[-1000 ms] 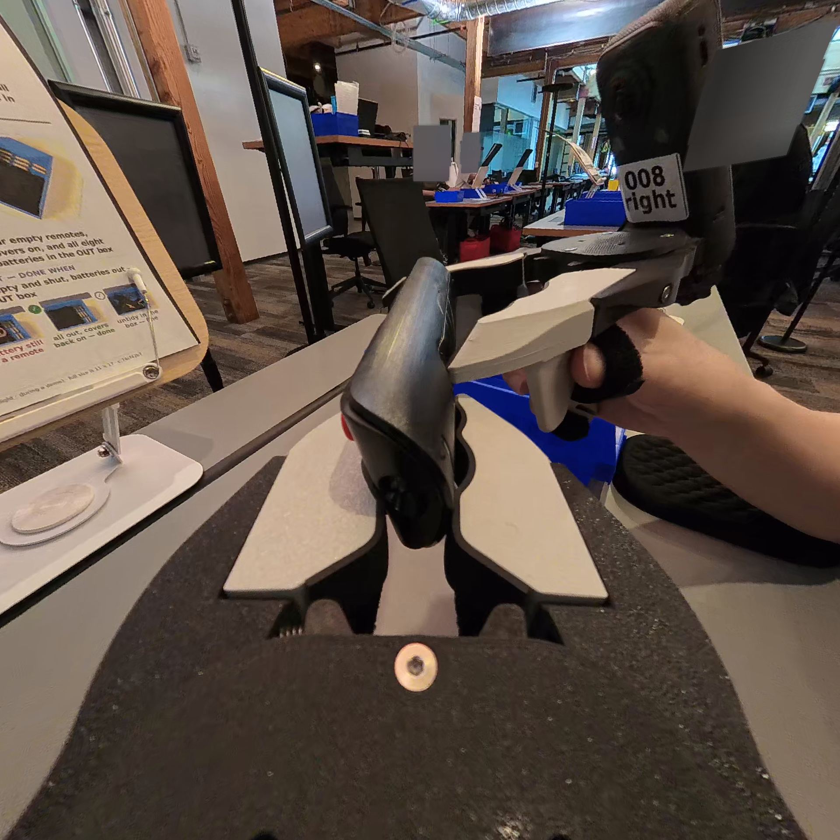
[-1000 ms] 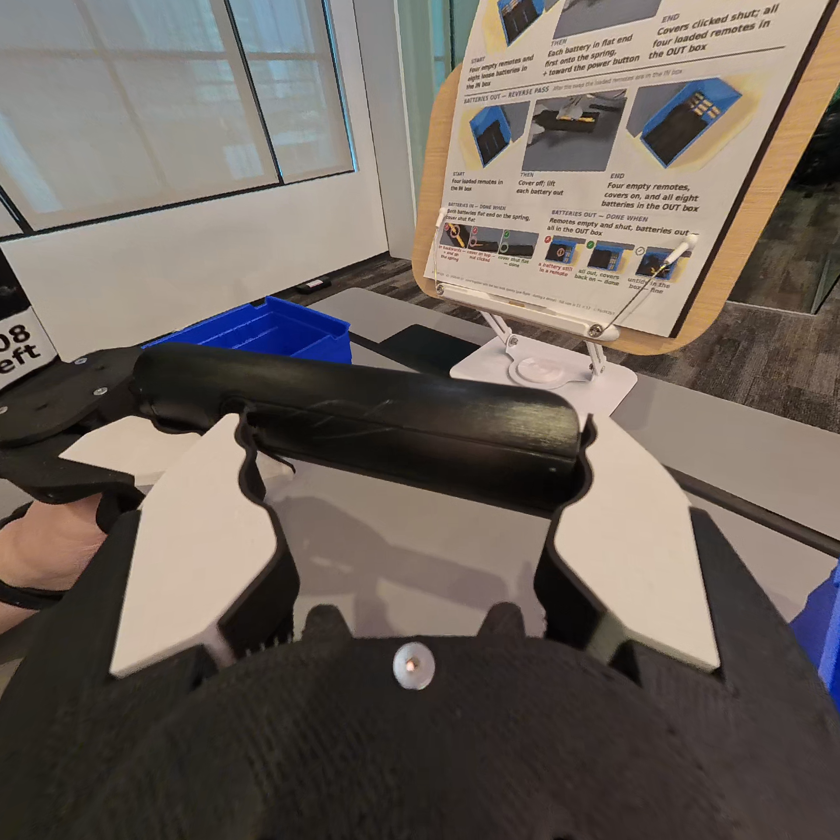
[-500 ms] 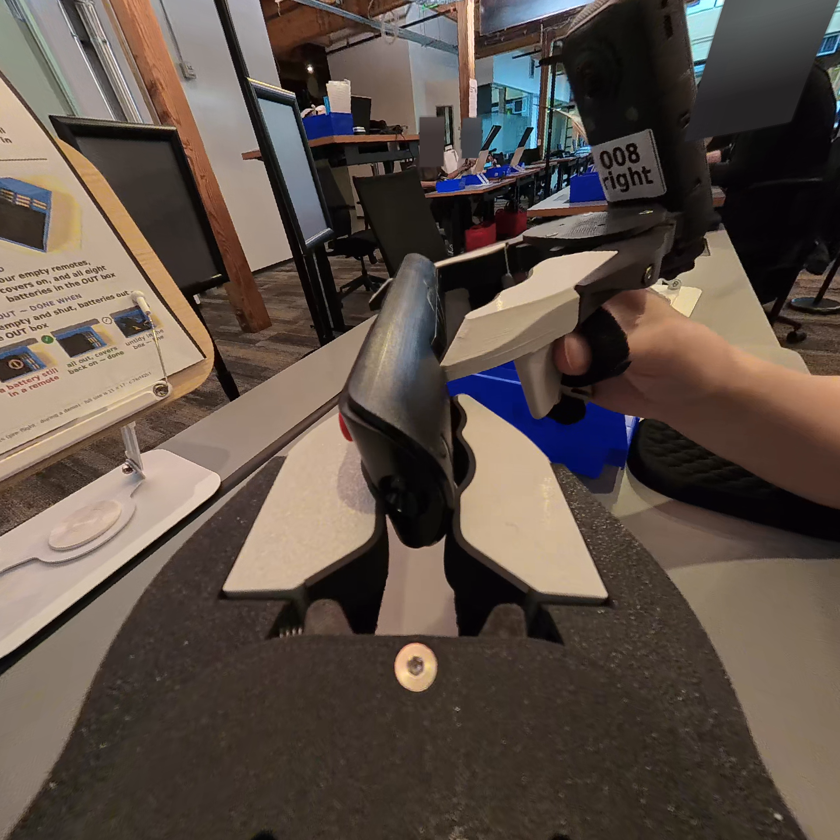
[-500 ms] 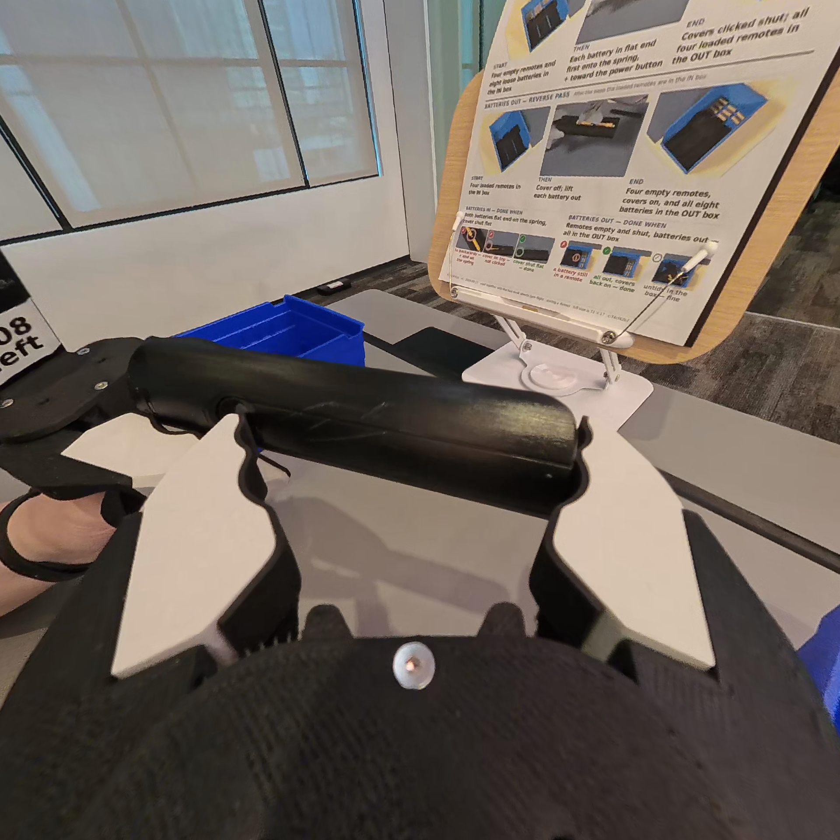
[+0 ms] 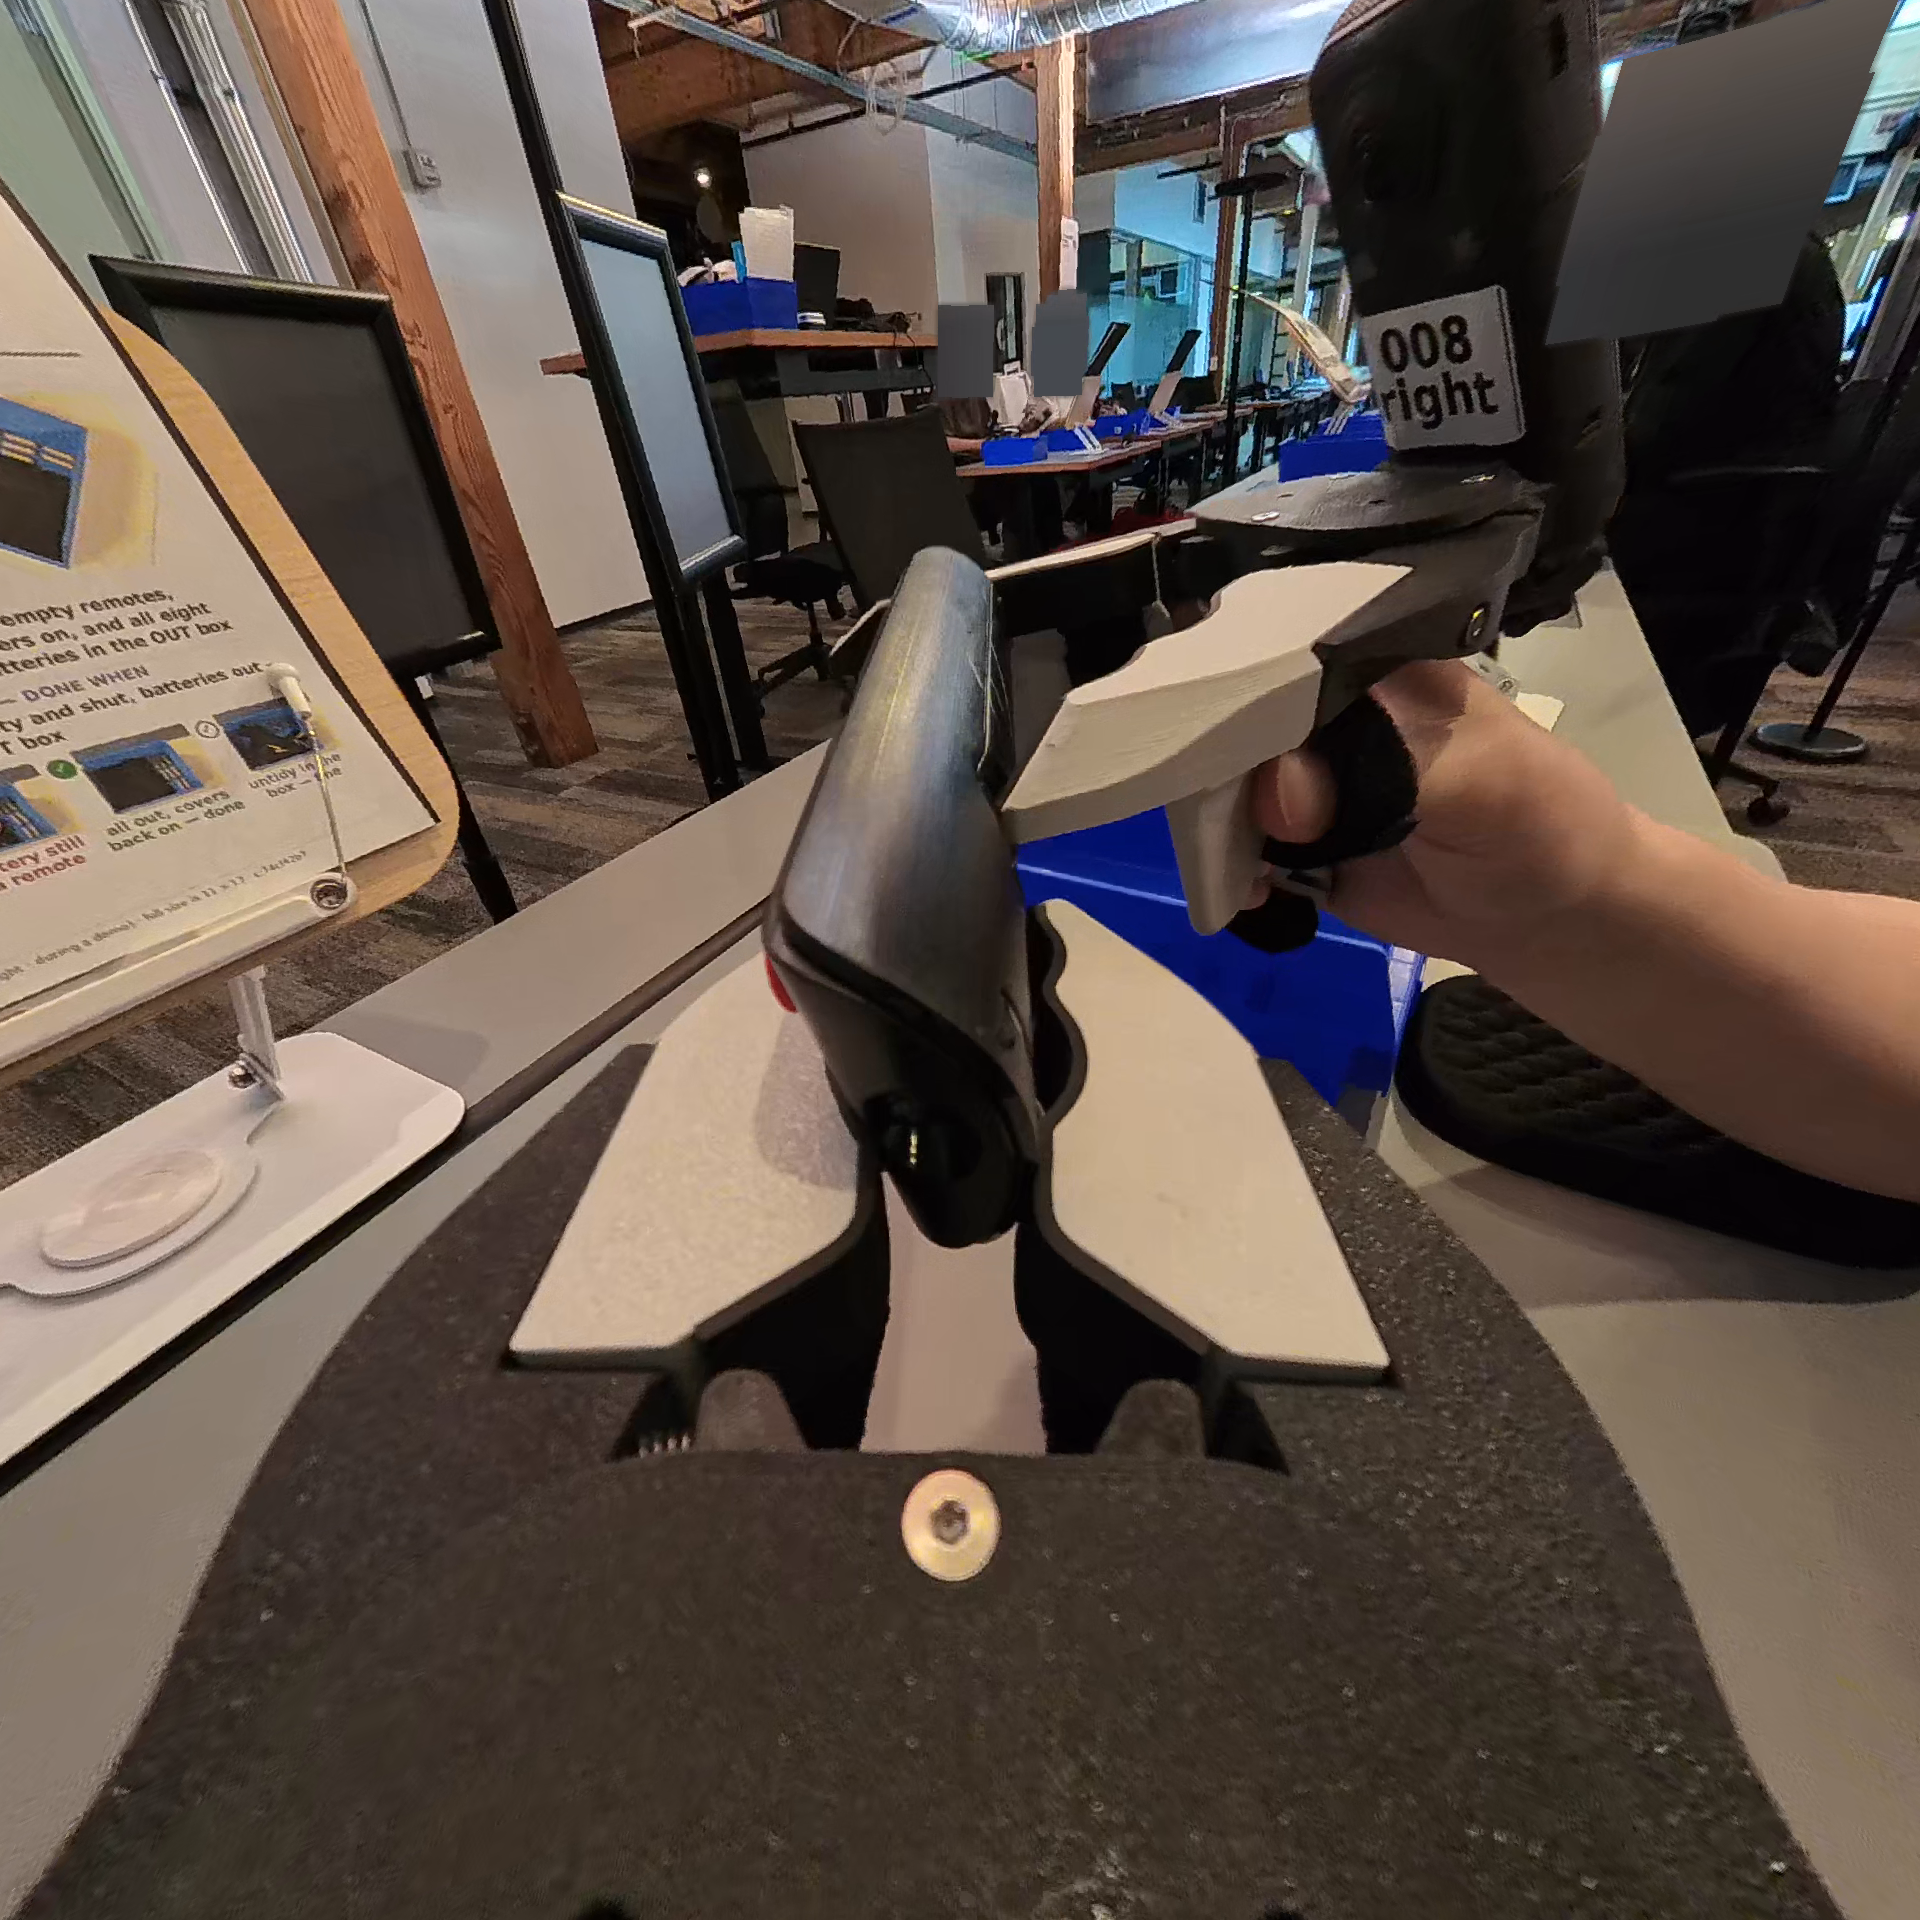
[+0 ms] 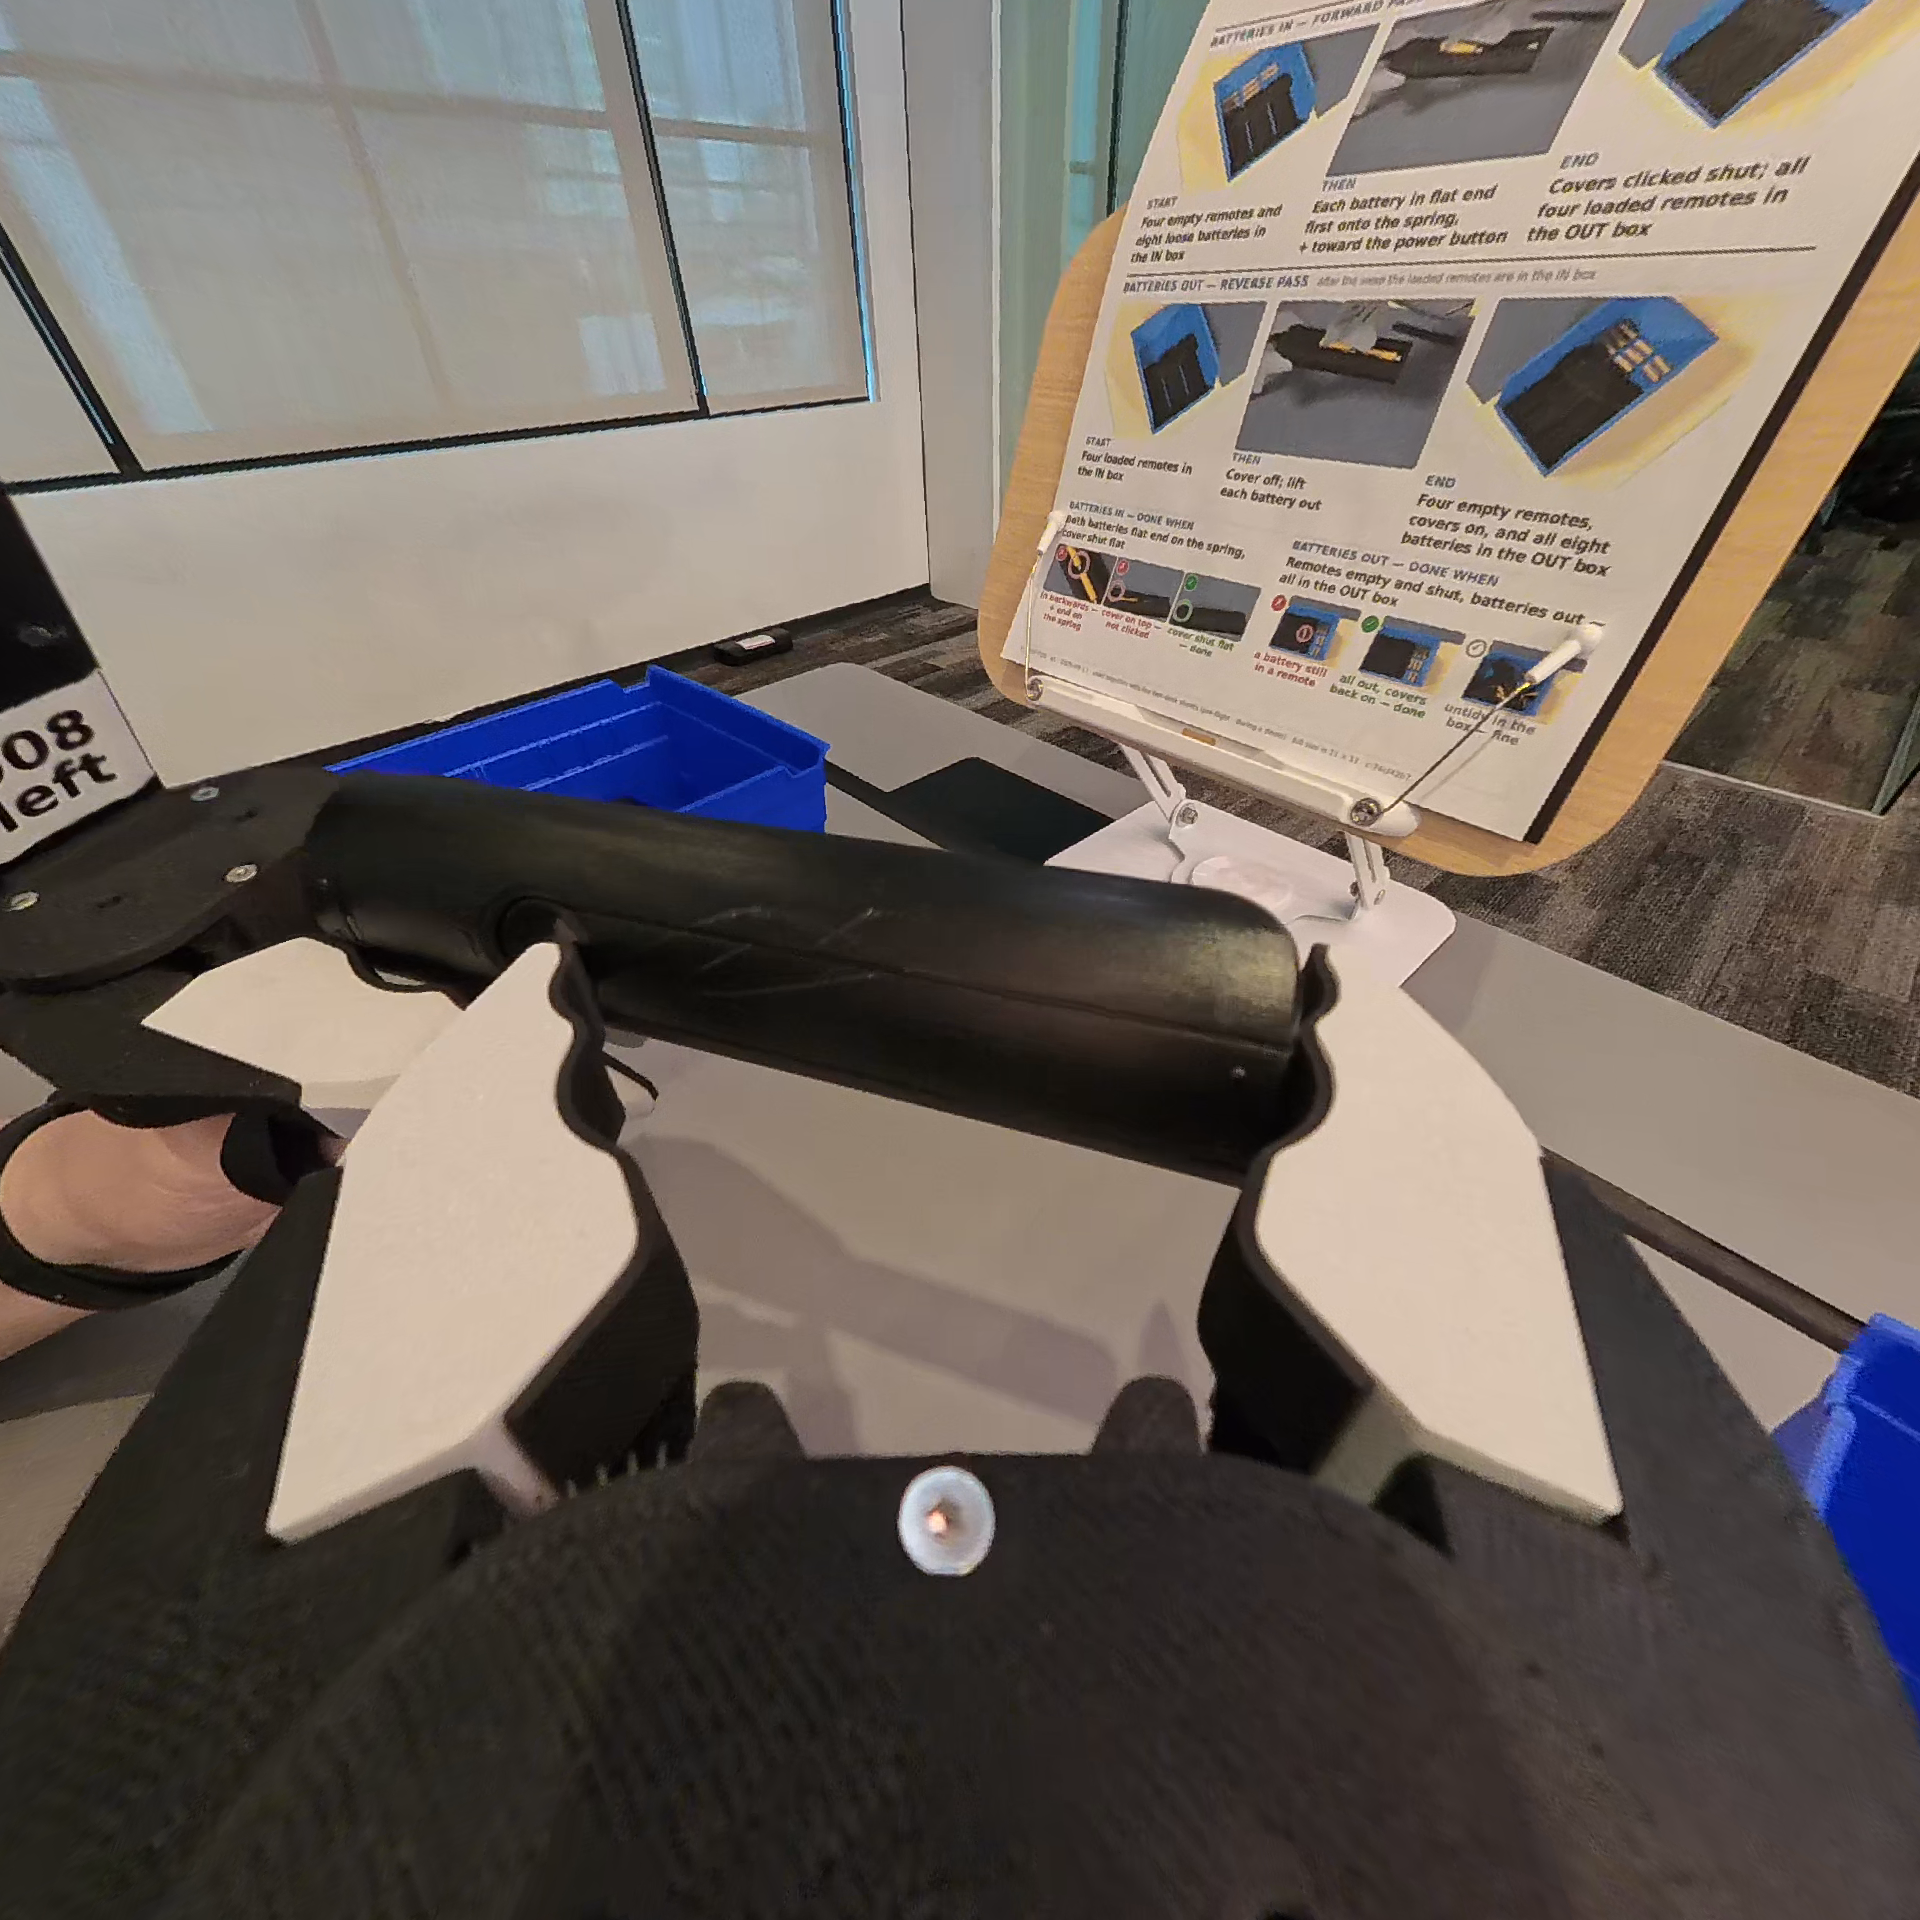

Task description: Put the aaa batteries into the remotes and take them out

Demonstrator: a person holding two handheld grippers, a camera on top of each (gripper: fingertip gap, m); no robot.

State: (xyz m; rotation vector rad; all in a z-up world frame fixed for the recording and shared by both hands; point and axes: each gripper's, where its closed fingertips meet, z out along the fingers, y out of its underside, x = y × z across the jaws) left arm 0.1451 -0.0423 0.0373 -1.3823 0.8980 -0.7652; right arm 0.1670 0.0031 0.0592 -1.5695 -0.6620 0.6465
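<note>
Both grippers [image 5: 961, 1049] [image 6: 940, 1029] clamp one scuffed black remote [image 6: 831, 966] lengthwise.

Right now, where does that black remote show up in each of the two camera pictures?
Left wrist view: the black remote stands end-on at centre, pinched between the left gripper fingers.
Right wrist view: it lies crosswise through the middle, its right part between the right gripper fingers.
Shared landmark: the instruction sheet on its stand.
</note>
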